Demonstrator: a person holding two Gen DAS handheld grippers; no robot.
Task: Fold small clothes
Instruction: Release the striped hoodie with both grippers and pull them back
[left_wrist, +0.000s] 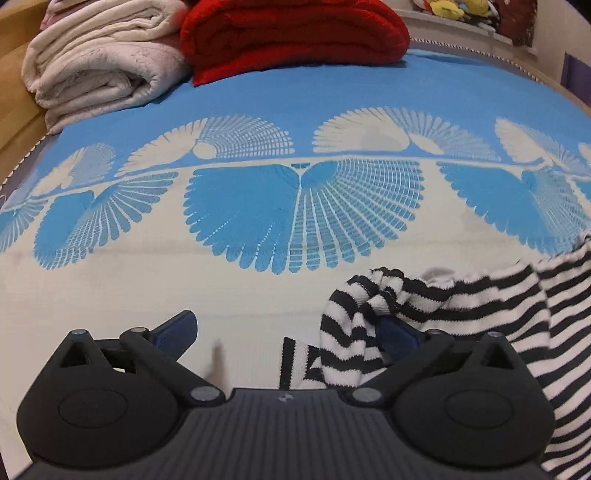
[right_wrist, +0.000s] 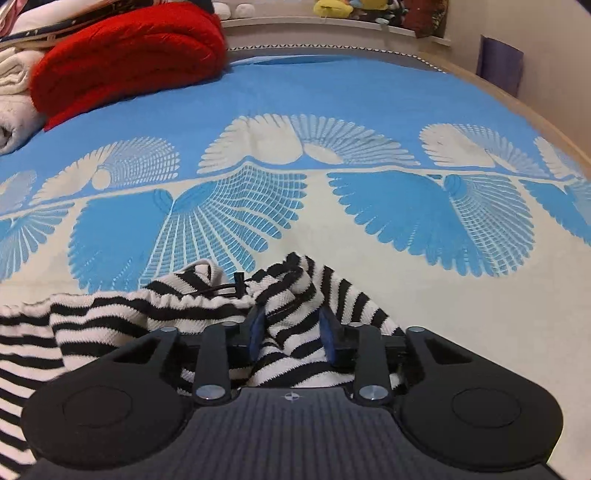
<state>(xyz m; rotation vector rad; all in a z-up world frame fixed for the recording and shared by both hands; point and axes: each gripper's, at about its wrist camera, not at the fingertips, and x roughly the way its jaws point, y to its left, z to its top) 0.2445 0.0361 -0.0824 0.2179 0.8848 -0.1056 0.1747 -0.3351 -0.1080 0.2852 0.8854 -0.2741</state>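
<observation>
Broadly, a bedspread (left_wrist: 258, 99) fills both views, bright blue ahead of the grippers and cream nearer to them, with a band of fan-shaped feather motifs running across between the two colours. Far ahead and to the left of the left gripper sits a folded cream blanket (left_wrist: 99, 62), and touching its right side is a folded red blanket (left_wrist: 291, 33). Beyond the far edge of the bed, a ledge carries soft toys (right_wrist: 351, 7), too small to tell apart.

Closer in, a black-and-white striped knit garment (right_wrist: 110, 317) lies crumpled on the cream part of the bedspread. It spreads from the right side of the left gripper across to the right gripper, so it lies between the two. A thin black drawstring (right_wrist: 225, 290) shows at its gathered edge, just ahead of the right gripper.

At the bottom of the left wrist view, the left gripper (left_wrist: 288, 332) stands wide open. Its left finger is clear of the cloth over bare bedspread, while a bunched fold of the garment drapes over its right finger; nothing is pinched between them.

At the bottom of the right wrist view, the right gripper (right_wrist: 291, 332) stands at a narrow opening, its two blue pads (right_wrist: 256, 328) pressing either side of a thick fold of the striped garment.
</observation>
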